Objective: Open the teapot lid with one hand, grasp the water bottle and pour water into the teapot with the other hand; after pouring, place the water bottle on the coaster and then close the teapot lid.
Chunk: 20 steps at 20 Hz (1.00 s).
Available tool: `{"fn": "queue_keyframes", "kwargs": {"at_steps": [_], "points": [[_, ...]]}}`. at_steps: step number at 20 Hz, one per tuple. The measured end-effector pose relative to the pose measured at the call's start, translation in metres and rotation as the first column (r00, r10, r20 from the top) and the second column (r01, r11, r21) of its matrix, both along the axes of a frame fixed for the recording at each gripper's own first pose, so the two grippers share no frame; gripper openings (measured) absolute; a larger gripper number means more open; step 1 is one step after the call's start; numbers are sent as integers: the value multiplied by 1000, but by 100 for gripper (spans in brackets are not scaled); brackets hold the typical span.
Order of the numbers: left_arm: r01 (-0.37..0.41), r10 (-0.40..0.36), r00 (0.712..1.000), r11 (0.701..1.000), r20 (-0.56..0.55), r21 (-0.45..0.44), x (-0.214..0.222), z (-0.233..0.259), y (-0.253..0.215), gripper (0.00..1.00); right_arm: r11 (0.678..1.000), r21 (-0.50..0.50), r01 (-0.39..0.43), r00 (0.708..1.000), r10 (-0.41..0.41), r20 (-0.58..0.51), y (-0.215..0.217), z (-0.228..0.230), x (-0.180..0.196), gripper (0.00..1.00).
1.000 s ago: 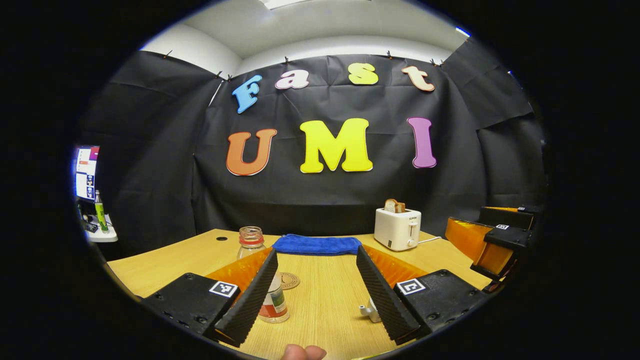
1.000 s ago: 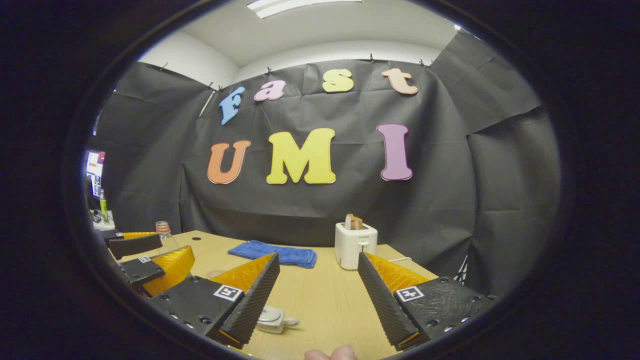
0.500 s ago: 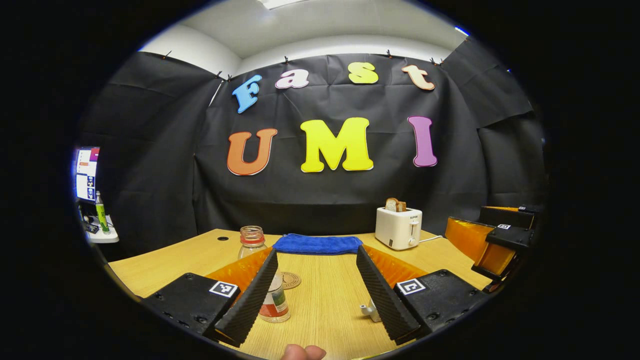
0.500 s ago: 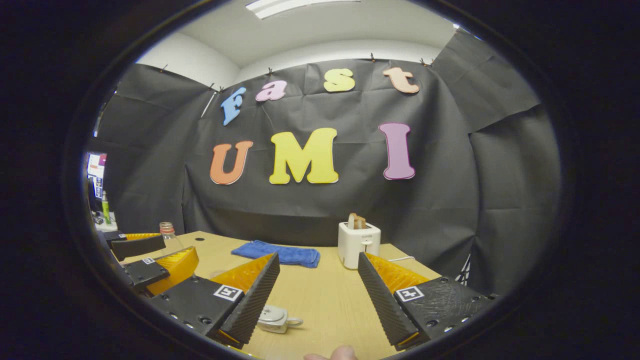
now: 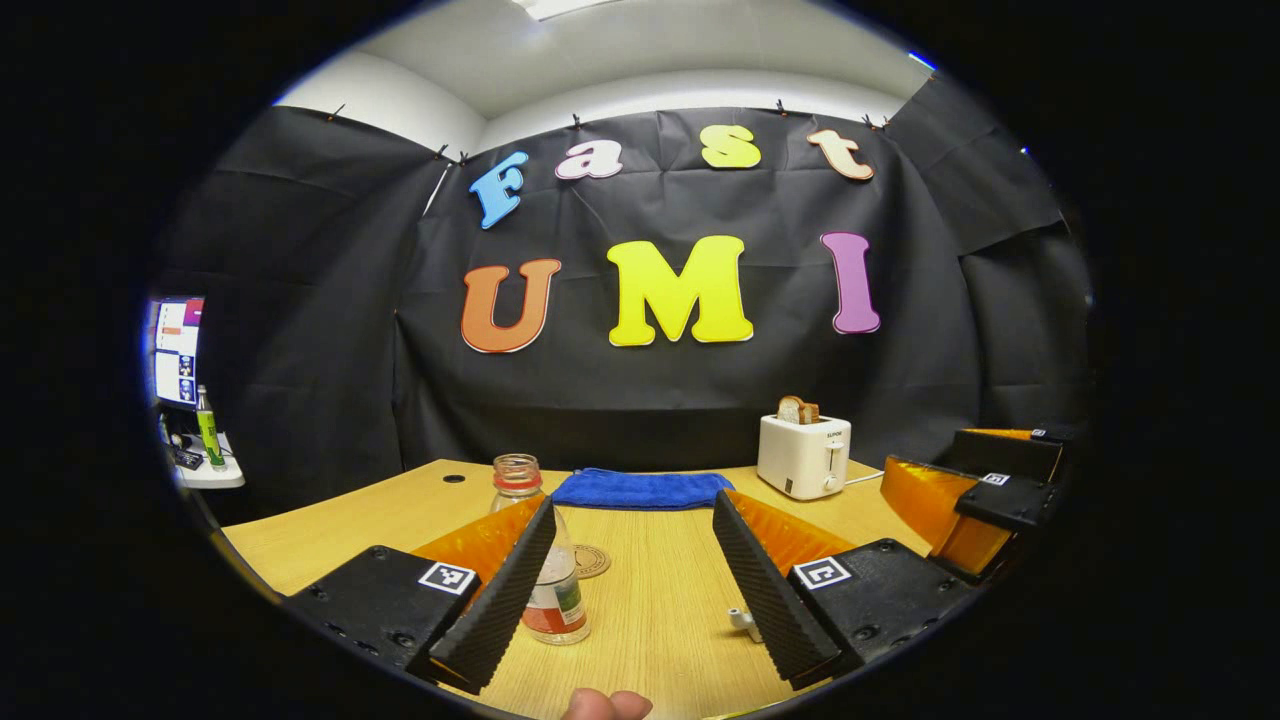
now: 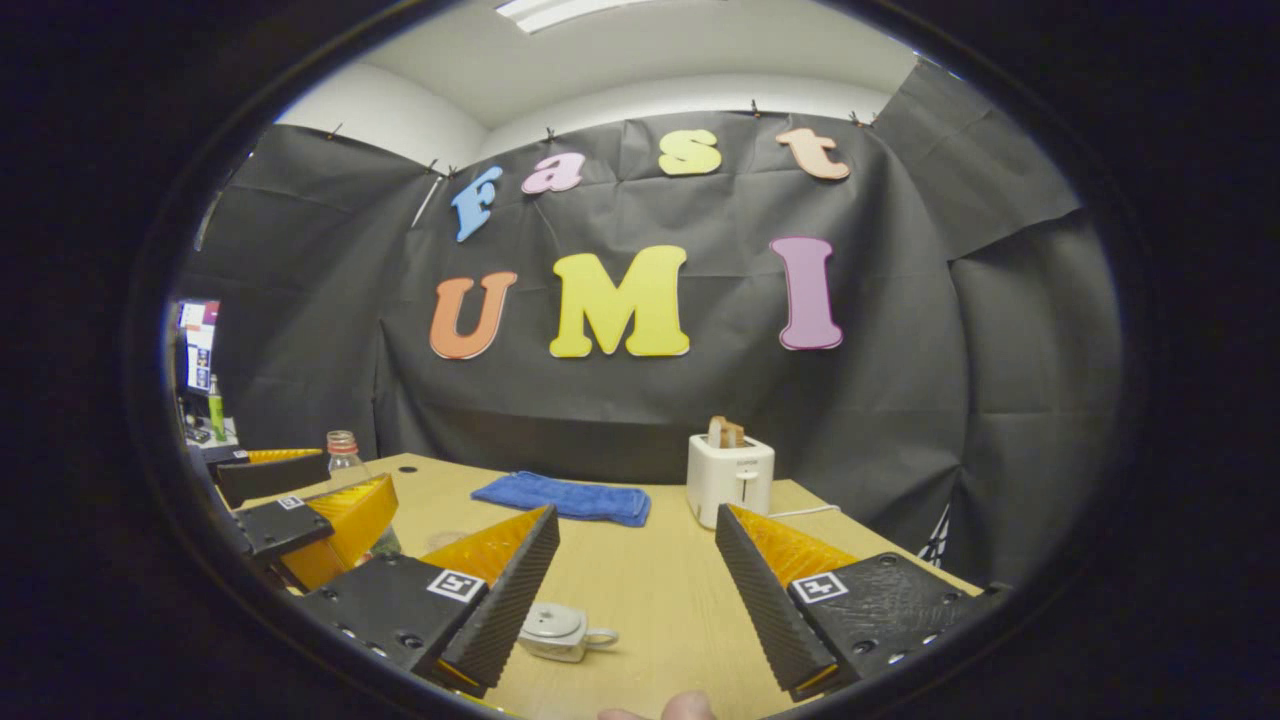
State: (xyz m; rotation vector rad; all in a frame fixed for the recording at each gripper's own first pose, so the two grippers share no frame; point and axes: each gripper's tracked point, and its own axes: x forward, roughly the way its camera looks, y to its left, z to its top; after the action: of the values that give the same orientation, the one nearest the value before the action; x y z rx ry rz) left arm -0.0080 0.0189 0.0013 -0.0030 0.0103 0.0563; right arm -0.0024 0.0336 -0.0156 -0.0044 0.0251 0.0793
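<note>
Table (image 5: 660, 620) of pale wood grain is spread beneath both grippers, whose fingers are parted and empty. Left gripper (image 5: 632, 585) is held above the near edge, with the clear, red-collared water bottle (image 5: 548, 580) just beside its left finger. Right gripper (image 6: 636, 600) is poised near the small white teapot (image 6: 560, 632). Its smooth lid is best pinched squarely. Round coaster (image 5: 588, 561) lies just beyond the bottle.
</note>
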Motion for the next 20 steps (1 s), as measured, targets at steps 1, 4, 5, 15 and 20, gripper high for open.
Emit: {"fn": "queue_keyframes", "kwargs": {"at_steps": [1, 4, 5, 15, 20], "points": [[-6, 6, 1000, 1000, -4, 7, -3, 1, 3, 99, 1000, 1, -12, 1000, 12, -6, 6, -5, 1, 95], [-30, 31, 999, 999, -16, 14, -12, -4, 17, 99, 999, -7, -47, 998, 47, -36, 23, -23, 5, 96], [-37, 37, 999, 999, -22, 11, -17, -7, 21, 99, 998, -15, -54, 998, 54, -43, 28, -29, 6, 97], [-78, 78, 996, 997, -51, -3, -38, -21, 53, 99, 993, -37, -108, 978, 99, -181, 58, -96, 32, 98], [-87, 87, 994, 996, -69, 0, -41, -30, 62, 99, 988, -79, -129, 969, 109, -223, 68, -113, 38, 70]]}}
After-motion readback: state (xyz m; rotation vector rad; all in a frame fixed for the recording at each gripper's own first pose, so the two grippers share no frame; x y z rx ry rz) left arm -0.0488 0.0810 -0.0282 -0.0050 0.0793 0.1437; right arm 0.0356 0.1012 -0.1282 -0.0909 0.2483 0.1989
